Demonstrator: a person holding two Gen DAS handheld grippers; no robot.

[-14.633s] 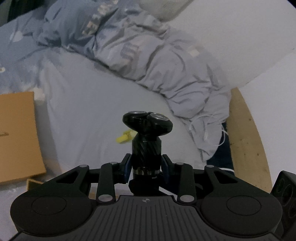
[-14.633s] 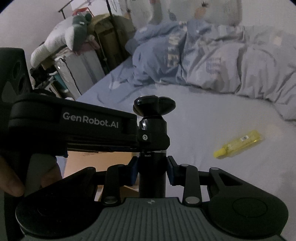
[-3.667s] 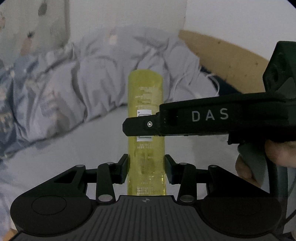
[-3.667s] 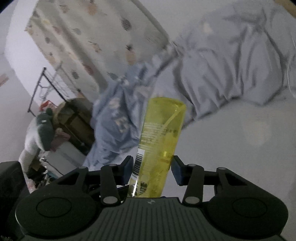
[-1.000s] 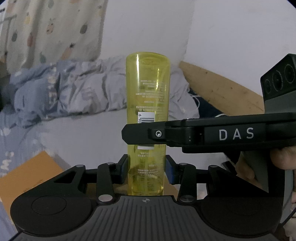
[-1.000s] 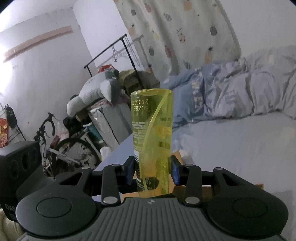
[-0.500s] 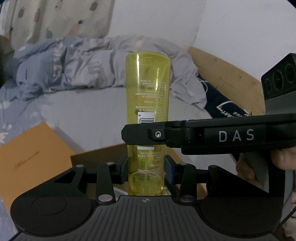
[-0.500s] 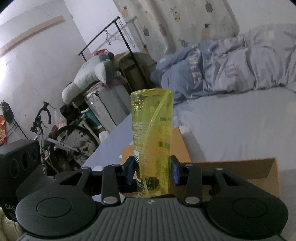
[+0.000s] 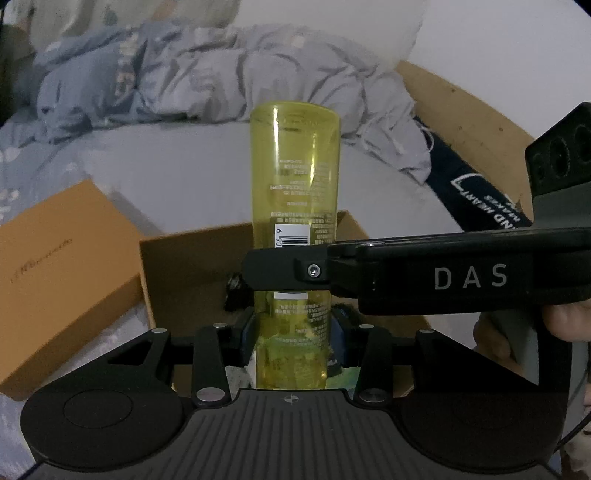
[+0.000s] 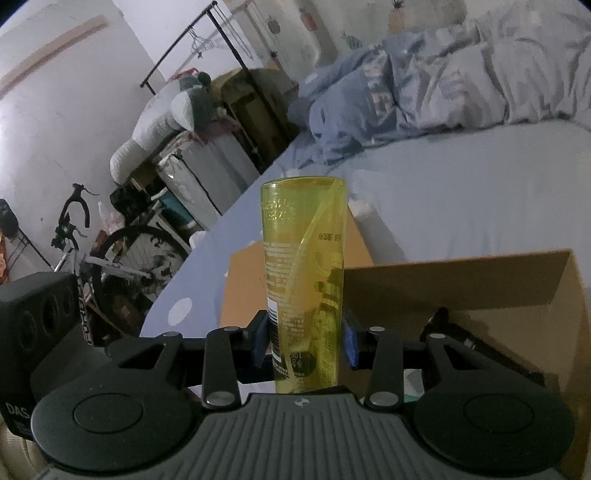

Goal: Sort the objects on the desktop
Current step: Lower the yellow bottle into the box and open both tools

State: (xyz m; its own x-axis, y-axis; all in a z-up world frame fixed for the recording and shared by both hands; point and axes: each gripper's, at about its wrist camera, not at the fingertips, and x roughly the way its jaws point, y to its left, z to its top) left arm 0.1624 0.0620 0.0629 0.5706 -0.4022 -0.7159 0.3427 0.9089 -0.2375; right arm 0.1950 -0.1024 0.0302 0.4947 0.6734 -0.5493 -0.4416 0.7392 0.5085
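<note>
The bed (image 9: 177,173) carries a rumpled grey-blue duvet (image 9: 207,77) whose large printed letters are too creased to read. On its sheet stands an open cardboard box (image 9: 192,258), with an orange flat box (image 9: 62,266) just beside it bearing a faint script word that cannot be made out. Only the right wrist view shows a bicycle (image 10: 110,254) and a clothes rack (image 10: 207,33) beside the bed; only the left wrist view shows a dark cloth (image 9: 480,192) with white lettering, partly legible as "HEART".

The right tongs (image 10: 304,345), marked "DAS" on their side in the left wrist view, reach across the left tongs (image 9: 293,332). Both are closed on the yellow bottle (image 9: 294,192), pads pressing its lower body, so both have hold of it. The bottle is held above the open box, its long axis pointing away from each camera along the fingers, flat end farthest. Its barcode label and fine print are too small to read.
</note>
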